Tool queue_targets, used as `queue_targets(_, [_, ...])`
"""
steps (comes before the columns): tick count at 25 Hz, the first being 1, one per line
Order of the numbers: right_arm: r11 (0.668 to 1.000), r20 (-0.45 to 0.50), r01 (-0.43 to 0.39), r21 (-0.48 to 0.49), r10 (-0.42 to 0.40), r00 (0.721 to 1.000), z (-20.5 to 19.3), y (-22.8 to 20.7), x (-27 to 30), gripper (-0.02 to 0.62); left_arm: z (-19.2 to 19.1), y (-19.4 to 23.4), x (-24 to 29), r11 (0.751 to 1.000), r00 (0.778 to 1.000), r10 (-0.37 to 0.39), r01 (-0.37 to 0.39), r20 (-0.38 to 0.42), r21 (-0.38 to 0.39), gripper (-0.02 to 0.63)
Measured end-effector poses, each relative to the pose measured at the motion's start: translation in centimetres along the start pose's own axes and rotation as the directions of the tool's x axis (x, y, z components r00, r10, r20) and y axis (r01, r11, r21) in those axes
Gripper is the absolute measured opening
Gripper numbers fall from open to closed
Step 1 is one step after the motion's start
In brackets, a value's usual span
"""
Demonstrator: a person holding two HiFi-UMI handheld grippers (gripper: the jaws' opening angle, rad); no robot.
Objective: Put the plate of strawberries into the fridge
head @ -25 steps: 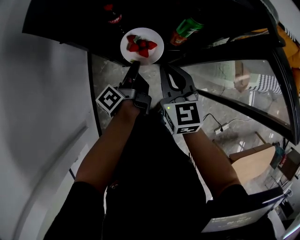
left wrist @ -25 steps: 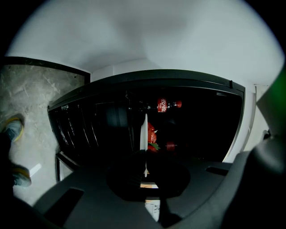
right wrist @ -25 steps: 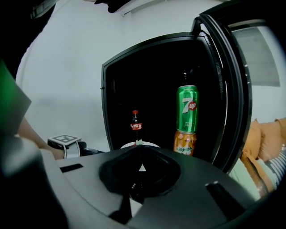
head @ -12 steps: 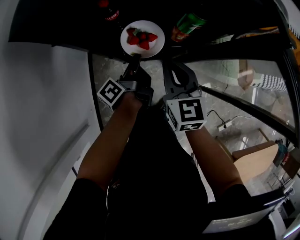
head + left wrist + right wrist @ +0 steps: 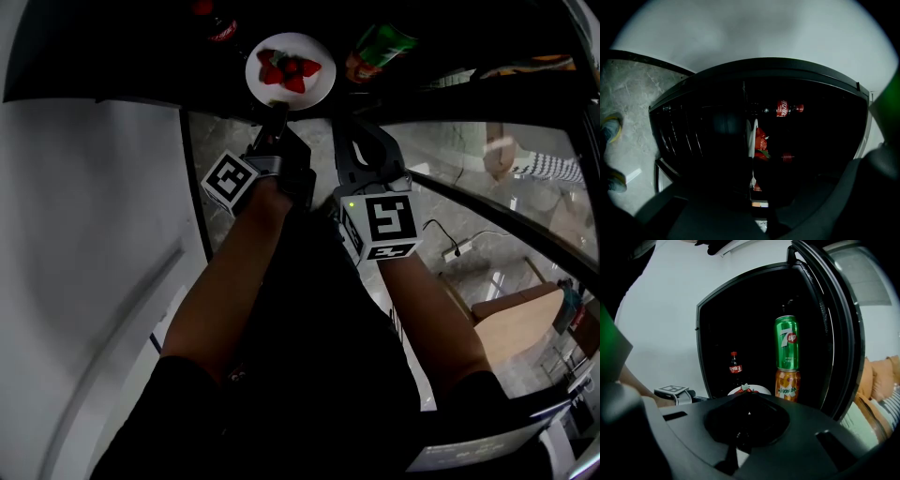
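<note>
Clamping the plate rim, the left gripper faces the fridge.

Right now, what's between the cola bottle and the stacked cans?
The plate of strawberries, gripped by the left gripper, sits between the cola bottle and the stacked cans; the right gripper view shows it.

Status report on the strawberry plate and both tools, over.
Left tool shut on plate rim; right tool shut, empty. Plate with strawberries inside the fridge opening. Cola bottle at left, stacked cans at right, neither touching it.
</note>
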State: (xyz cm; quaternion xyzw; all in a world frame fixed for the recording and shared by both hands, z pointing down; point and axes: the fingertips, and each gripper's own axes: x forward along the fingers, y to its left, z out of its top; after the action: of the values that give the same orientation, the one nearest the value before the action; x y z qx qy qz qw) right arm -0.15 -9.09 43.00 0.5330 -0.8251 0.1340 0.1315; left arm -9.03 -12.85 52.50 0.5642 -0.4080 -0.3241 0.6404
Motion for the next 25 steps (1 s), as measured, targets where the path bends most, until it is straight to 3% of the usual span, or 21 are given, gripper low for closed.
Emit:
queue_targets(8, [1.0, 0.0, 0.009, 0.021, -0.009, 1.0, -0.6, -0.5, 0.2, 0.003, 0.0, -0.4, 0.5, 0.999, 0.999, -0.038, 0.039, 0.022, -0.027, 0.011])
queue_targets(25, [1.0, -0.023, -0.005, 0.019, 0.006, 1.0, -1.1, -0.7, -0.6, 0.003, -0.1, -0.9, -1.3, 0.998, 0.998, -0.057, 0.056, 0.036, 0.041, 0.017])
